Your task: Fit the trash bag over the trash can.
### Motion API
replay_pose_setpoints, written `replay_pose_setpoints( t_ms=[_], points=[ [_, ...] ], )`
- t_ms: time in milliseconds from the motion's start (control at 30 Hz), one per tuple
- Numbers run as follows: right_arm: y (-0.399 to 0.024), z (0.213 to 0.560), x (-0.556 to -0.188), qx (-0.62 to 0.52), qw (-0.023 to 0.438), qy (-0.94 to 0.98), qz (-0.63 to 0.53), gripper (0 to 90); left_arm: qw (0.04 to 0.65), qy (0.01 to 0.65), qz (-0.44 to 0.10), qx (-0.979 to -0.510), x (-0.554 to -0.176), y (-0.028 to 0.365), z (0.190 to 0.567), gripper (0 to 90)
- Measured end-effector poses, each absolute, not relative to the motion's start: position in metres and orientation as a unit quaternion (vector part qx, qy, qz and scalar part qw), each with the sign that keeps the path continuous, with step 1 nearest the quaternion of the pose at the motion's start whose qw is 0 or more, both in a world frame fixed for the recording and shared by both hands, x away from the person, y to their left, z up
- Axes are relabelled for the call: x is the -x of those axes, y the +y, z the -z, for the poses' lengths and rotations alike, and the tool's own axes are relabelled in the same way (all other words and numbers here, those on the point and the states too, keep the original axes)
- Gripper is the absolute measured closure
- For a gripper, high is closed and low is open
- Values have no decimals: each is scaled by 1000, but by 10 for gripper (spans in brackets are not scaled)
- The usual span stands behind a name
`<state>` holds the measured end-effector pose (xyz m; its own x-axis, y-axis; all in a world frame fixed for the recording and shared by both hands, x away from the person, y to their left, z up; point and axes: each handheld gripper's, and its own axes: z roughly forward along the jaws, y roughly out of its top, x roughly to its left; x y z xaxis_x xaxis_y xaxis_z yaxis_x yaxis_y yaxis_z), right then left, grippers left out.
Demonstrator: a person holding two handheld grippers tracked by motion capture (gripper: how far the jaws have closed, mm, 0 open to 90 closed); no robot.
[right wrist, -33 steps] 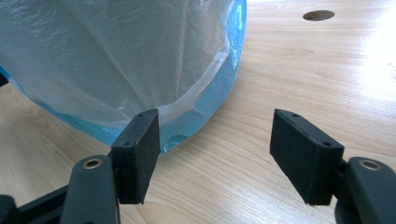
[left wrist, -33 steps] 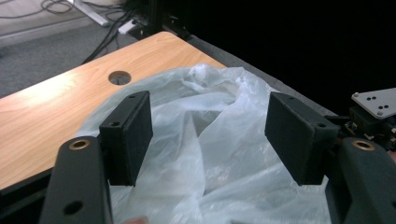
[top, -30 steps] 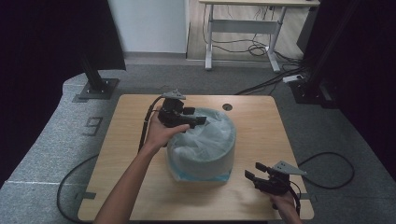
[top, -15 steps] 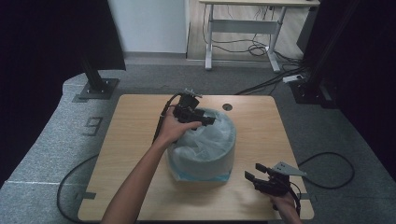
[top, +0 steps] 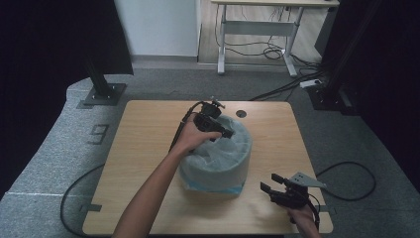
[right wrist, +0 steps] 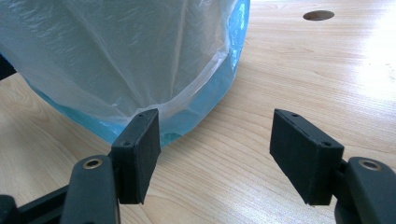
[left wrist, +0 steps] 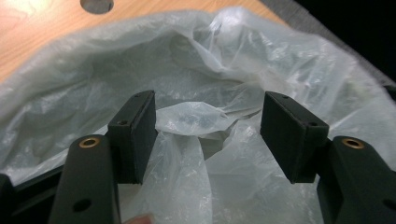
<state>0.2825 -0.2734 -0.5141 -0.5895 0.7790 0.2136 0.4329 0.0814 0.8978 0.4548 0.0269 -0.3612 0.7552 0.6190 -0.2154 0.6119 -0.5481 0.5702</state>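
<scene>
Plastic bag (top: 218, 153) is what it's all about, a thin clear liner draped over a round blue bin (top: 214, 186) that stands near the middle of the wooden counter (top: 143, 148). Up at the bin's far rim, the left hand-held gripper (top: 220, 130) hovers over the bag's mouth, gripped by the person's left hand (top: 190, 139) with the forearm reaching in from the bottom edge. In the left gripper view, its jaws stand wide apart, released, with a crumpled fold of the plastic bulging up between them but not pinched; neither pad presses on it. The film looks wrinkled and slack all round the opening. Down at the near right corner of the counter, the right hand-held gripper (top: 277, 191) sits low, well apart from the bin, its grey plate on top and a cable trailing off the counter's edge to the floor. The right gripper view shows its jaws spread as well, holding nothing, bare wood between them, and the bag's loose hem hanging over the blue wall just ahead of the left jaw. A round hole (top: 241, 113) marks the counter's far side, beyond the bin.
</scene>
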Motion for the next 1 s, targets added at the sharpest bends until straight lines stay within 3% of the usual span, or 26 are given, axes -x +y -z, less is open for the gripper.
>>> replay_pose_setpoints(
  t_ms=[333, 667, 1000],
  points=[
    [-273, 514, -282, -423, 165, 717, -529, 326, 300, 350, -5, -888, -456, 19, 370, 343],
    [-276, 514, -282, -425, 166, 716, -529, 326, 358, 325, -26, -875, -432, 41, 343, 338],
    [-273, 514, -281, -424, 164, 716, -530, 326, 372, 296, -31, -879, -393, 72, 336, 326]
  ],
)
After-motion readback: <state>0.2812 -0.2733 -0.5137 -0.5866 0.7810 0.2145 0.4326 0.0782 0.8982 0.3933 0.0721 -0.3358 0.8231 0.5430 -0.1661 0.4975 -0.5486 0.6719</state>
